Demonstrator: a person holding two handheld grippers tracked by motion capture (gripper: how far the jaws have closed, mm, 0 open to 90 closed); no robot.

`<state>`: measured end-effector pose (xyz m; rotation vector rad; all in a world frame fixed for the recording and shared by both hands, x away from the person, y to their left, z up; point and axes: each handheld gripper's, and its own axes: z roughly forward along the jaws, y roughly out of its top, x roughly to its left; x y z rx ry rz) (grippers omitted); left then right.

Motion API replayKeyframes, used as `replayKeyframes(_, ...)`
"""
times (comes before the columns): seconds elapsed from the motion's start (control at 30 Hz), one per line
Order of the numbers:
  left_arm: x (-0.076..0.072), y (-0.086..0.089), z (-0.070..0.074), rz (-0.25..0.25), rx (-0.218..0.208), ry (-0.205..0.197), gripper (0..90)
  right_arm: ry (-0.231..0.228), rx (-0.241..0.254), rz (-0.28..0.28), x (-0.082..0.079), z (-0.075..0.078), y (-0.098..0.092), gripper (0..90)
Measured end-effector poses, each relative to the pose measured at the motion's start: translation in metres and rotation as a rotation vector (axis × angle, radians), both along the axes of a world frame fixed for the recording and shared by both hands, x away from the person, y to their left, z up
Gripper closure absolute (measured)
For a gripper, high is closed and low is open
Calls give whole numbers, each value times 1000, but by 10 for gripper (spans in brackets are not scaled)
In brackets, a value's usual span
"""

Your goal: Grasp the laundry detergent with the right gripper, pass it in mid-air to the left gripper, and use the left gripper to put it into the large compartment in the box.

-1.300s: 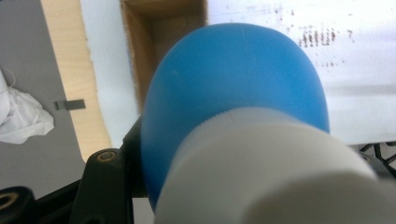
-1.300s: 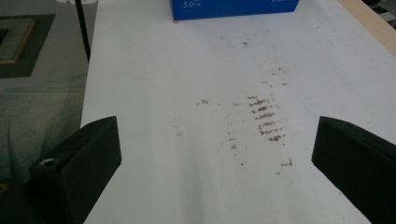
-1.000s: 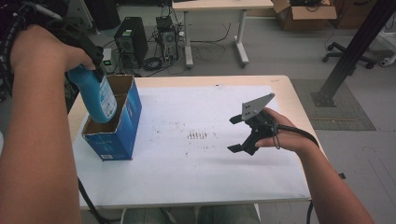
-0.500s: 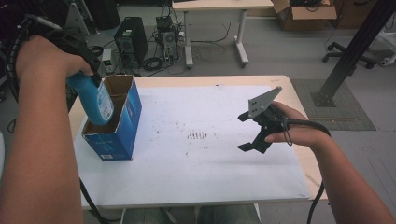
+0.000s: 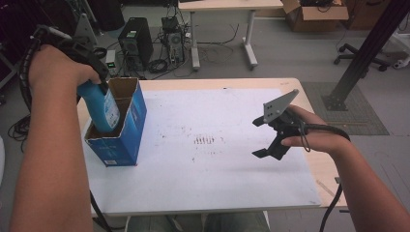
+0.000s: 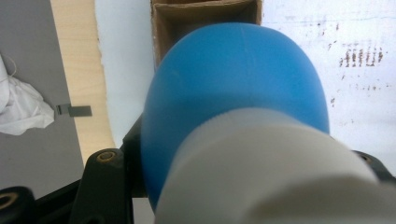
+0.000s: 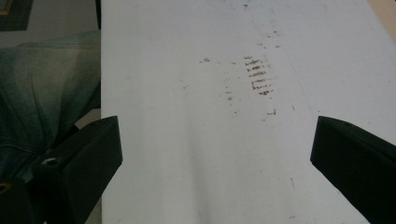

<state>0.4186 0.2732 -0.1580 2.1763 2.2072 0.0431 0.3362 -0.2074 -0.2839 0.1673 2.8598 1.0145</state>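
**Lowering the blue bottle into the open carton**

Guiding the blue bottle (image 5: 102,107) down into the blue cardboard box (image 5: 126,135), I am working with the left tool (image 5: 92,67), which is pinching the bottle near its upper end. The box is standing upright at about nine o'clock on the white sheet (image 5: 212,159) that covers the tabletop (image 5: 329,169), and the bottle's lower end is already dipping past the rim.

In the left gripper view the bottle's blue body (image 6: 236,88) and its white cap end (image 6: 261,177) are looming large, with the brown inside of the box (image 6: 205,14) straight ahead at twelve o'clock. So I am judging the line to be good, though the bottle is tilting a little.

To do this well, I am keeping the descent slow and bringing the bottle upright so that it is not catching the near wall and tipping the light carton. I am not letting go until the bottle is resting on the bottom.

The right tool (image 5: 265,137) is hanging spread and empty above the sheet at about three o'clock, well apart from the box. It is the hand I am counting on to steady the box if it slides.
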Motion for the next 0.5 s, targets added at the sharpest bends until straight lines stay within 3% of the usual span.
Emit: replayKeyframes(0.5,8,4,-36,-5,-3,32,400,12,0,-1,-2,-4,-1,24)
